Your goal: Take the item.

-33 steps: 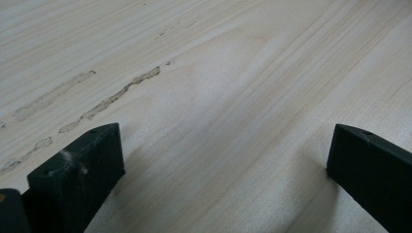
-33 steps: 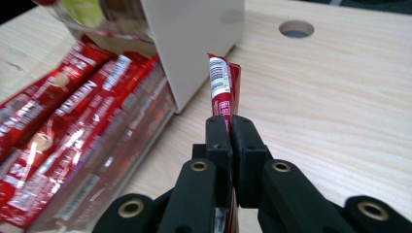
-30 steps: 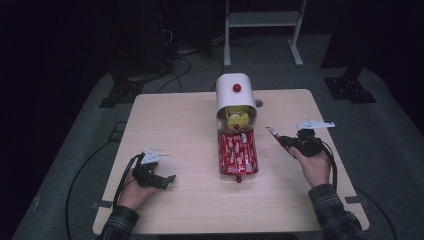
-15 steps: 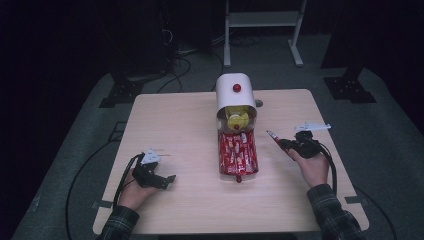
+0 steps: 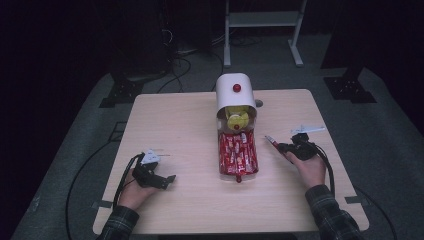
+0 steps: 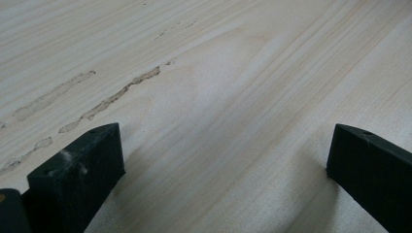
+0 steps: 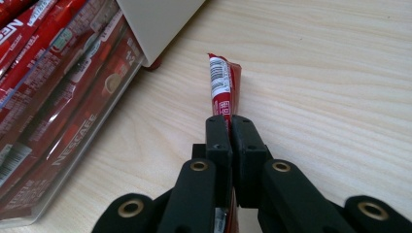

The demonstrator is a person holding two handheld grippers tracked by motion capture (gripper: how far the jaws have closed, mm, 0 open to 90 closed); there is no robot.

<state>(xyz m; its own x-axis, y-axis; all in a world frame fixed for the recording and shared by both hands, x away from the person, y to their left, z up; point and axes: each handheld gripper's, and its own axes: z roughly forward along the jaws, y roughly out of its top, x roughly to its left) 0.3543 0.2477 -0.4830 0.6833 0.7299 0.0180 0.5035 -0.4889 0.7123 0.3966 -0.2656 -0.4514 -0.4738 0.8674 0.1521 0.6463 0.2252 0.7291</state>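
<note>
Table: pale wood, with a white dispenser at the middle of its far edge. The clear tray running from it toward the near edge is packed with red sachets. Your right gripper sits near the table's right edge, jaws clamped on one sachet: a slim red stick with a white barcode panel, its crimped end pointing at the tray. Your left gripper rests by the near left corner, jaws wide apart over bare wood.

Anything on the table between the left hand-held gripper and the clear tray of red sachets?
Nothing: the high view shows bare wood from the left hand-held gripper to the tray of red sachets. Its open jaws frame bare table.
</note>
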